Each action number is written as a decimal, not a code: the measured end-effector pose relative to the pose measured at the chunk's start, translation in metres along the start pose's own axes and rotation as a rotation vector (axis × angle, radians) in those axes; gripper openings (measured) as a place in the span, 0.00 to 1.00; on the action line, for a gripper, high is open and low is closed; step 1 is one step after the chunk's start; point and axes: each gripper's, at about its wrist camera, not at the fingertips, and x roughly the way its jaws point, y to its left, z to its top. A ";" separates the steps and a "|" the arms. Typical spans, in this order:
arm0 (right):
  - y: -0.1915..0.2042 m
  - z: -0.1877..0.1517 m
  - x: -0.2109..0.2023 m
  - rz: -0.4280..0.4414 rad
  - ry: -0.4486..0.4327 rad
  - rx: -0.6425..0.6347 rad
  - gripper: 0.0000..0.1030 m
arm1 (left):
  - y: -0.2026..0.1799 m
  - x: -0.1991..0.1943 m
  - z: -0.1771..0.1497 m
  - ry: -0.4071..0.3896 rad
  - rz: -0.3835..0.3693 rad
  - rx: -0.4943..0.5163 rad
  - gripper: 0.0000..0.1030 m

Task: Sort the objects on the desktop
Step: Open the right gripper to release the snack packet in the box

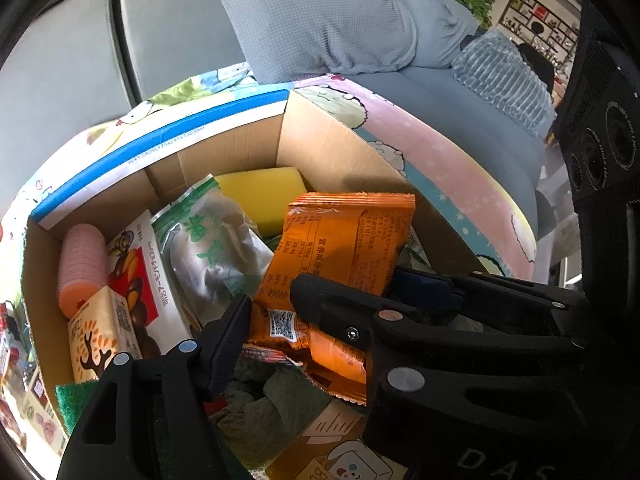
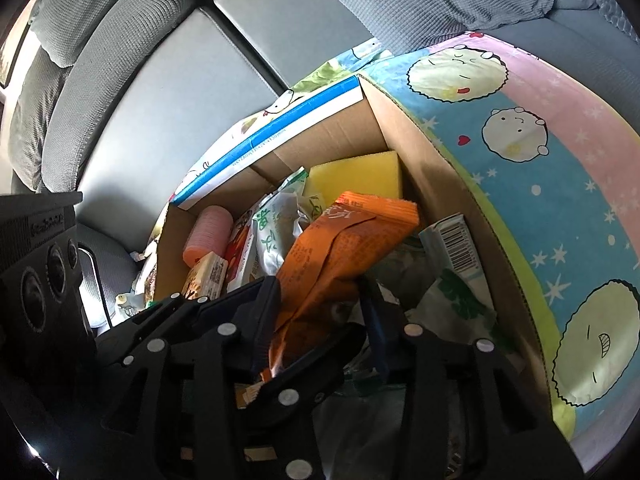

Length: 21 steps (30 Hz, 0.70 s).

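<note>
An orange snack packet [image 1: 340, 256] stands tilted inside an open cardboard box [image 1: 320, 140]. My left gripper [image 1: 268, 304] has its fingers on both sides of the packet's lower part and appears shut on it. My right gripper [image 2: 320, 304] also flanks the same orange packet [image 2: 340, 248], its fingers close to the packet; whether they press it is unclear. The box also holds a yellow sponge [image 1: 260, 192], a silver-green pouch [image 1: 216, 248], a pink roll [image 1: 82, 260], a chocolate box [image 1: 140, 272] and a green cloth [image 1: 276, 404].
The box [image 2: 420, 152] sits on a cartoon-print cloth [image 2: 560, 184] beside a grey sofa [image 2: 160, 100] with blue cushions [image 1: 328, 20]. A barcode-marked carton [image 2: 452, 244] leans at the box's right wall. Small packets [image 1: 16, 360] lie outside the box's left side.
</note>
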 end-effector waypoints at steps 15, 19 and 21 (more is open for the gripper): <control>0.012 -0.015 -0.059 0.047 -0.117 -0.051 0.67 | -0.024 -0.069 -0.015 -0.183 0.123 0.040 0.77; 0.018 -0.020 -0.074 0.056 -0.157 -0.073 0.70 | -0.028 -0.088 -0.021 -0.226 0.157 0.047 0.80; 0.021 -0.022 -0.081 0.062 -0.171 -0.085 0.71 | -0.027 -0.095 -0.026 -0.235 0.164 0.037 0.80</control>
